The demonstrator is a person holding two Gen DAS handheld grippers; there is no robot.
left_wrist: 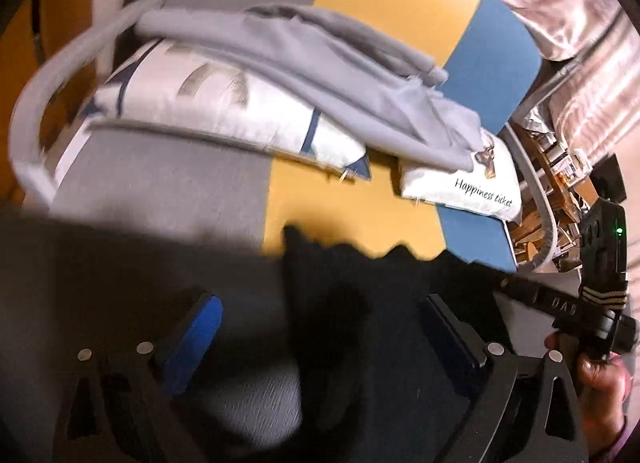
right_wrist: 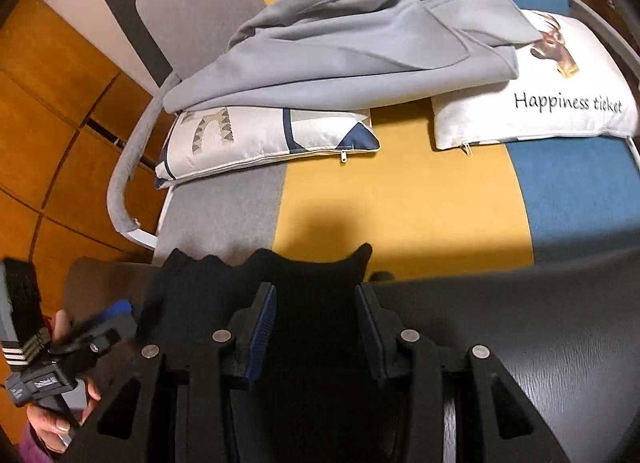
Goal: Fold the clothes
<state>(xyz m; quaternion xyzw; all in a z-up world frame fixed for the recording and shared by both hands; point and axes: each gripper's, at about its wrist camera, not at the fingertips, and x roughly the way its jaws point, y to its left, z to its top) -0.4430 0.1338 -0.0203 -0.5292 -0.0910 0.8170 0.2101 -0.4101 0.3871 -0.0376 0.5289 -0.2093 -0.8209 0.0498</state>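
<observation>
On the left of the striped sofa seat, over its grey band, a patterned cushion lies flat with its zip edge facing the grippers. A grey garment, perhaps a sweatshirt, is draped loosely across that cushion and runs rightward until its far end laps onto the white "Happiness ticket" cushion, which sits over the blue band. The garment's long axis therefore runs left to right across the seat, crosswise to both grippers' pointing direction.

A dark garment lies nearest the front edge of the seat, bunched and wavy along its far border. The left gripper stands with its jaws wide apart, the dark cloth between them; the blur leaves it unclear whether either pad touches it. The right gripper also has its jaws apart, straddling the dark cloth without pinching it.

From both grippers the grey garment lies straight ahead, beyond the yellow band, well apart. Its left end looks nearer the left hand, its right end nearer the right. The dark garment directly under both grippers seems the likelier first grasp.
</observation>
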